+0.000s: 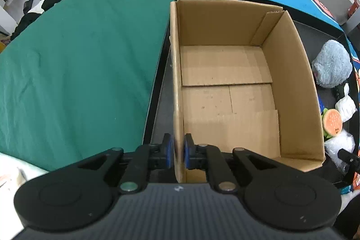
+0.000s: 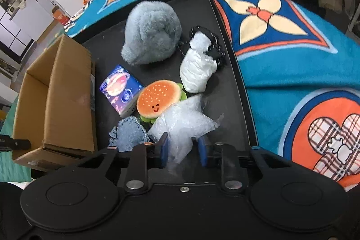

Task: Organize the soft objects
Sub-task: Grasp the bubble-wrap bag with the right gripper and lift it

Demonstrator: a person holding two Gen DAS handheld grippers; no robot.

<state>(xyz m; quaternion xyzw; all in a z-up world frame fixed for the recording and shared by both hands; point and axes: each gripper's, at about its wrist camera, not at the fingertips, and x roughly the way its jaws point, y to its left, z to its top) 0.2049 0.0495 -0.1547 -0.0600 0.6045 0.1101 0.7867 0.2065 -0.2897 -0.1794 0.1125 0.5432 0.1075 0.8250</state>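
An empty open cardboard box (image 1: 225,93) stands on a black tray (image 1: 162,91). My left gripper (image 1: 178,151) is shut on the box's left wall, one blue pad on each side of the cardboard. To the box's (image 2: 67,93) right the soft things lie in a heap: a crumpled piece of clear bubble wrap (image 2: 184,123), a burger plush (image 2: 158,98), a fluffy grey-blue plush (image 2: 153,33), a knotted white bag (image 2: 198,69) and a blue denim rag (image 2: 130,134). My right gripper (image 2: 183,150) is shut on the near end of the bubble wrap.
A purple tissue pack (image 2: 121,87) lies between the box and the burger. A black dotted item (image 2: 216,46) lies under the white bag. The black tray's rim (image 2: 234,91) borders a blue patterned blanket (image 2: 292,60). A green cloth (image 1: 78,60) covers the surface left of the box.
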